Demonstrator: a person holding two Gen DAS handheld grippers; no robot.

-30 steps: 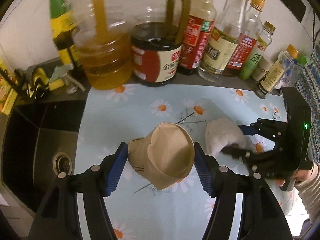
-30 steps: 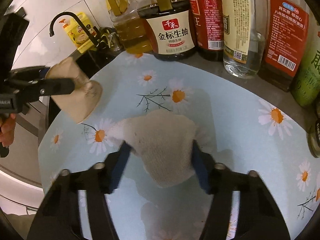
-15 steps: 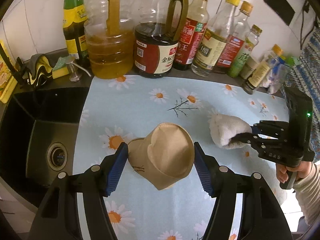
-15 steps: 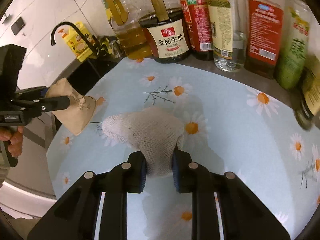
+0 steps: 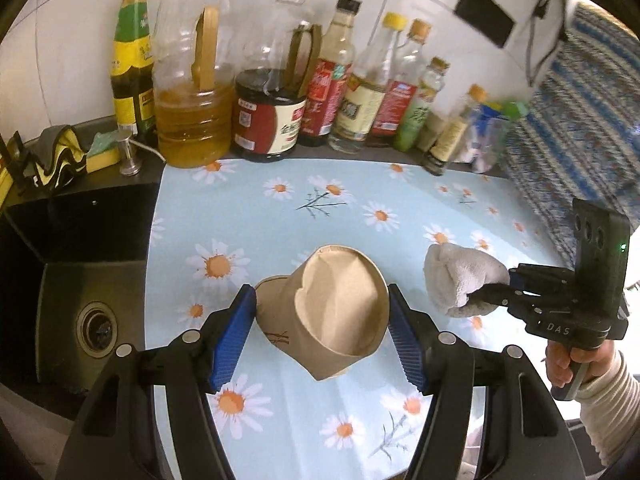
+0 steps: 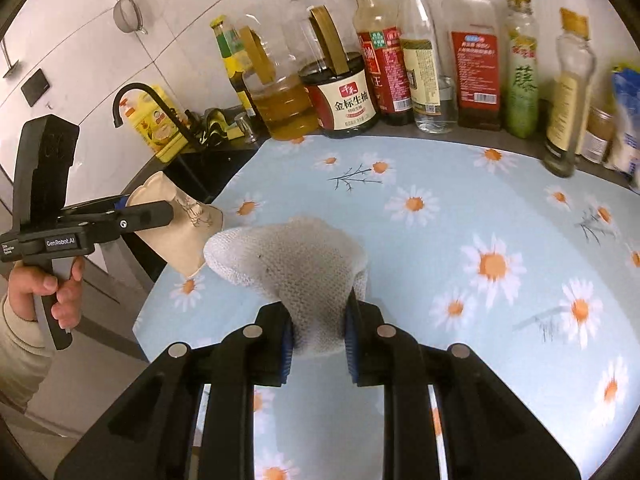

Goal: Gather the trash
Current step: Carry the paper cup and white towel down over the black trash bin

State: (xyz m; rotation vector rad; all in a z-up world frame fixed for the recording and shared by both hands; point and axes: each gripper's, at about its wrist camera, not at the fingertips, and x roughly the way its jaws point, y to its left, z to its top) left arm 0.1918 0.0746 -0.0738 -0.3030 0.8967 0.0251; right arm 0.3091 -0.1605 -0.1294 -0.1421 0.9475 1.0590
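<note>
My left gripper (image 5: 322,330) is shut on a crushed brown paper cup (image 5: 336,312), held above the daisy-print mat (image 5: 280,216). The cup also shows in the right wrist view (image 6: 180,228), in the left gripper (image 6: 148,216) at the mat's left edge. My right gripper (image 6: 318,334) is shut on a wadded white cloth (image 6: 296,260), lifted off the mat. In the left wrist view the cloth (image 5: 460,280) sits in the right gripper (image 5: 506,286) at the right.
A row of oil and sauce bottles (image 5: 272,112) lines the back wall. A black sink (image 5: 72,280) with a drain lies left of the mat, with a black tap (image 6: 136,100) and sponge (image 5: 102,152). A striped cloth (image 5: 580,132) hangs at right.
My right gripper closed on the white cloth and lifted it off the mat. Both grippers drew back from the bottles and rose; the cup stayed gripped.
</note>
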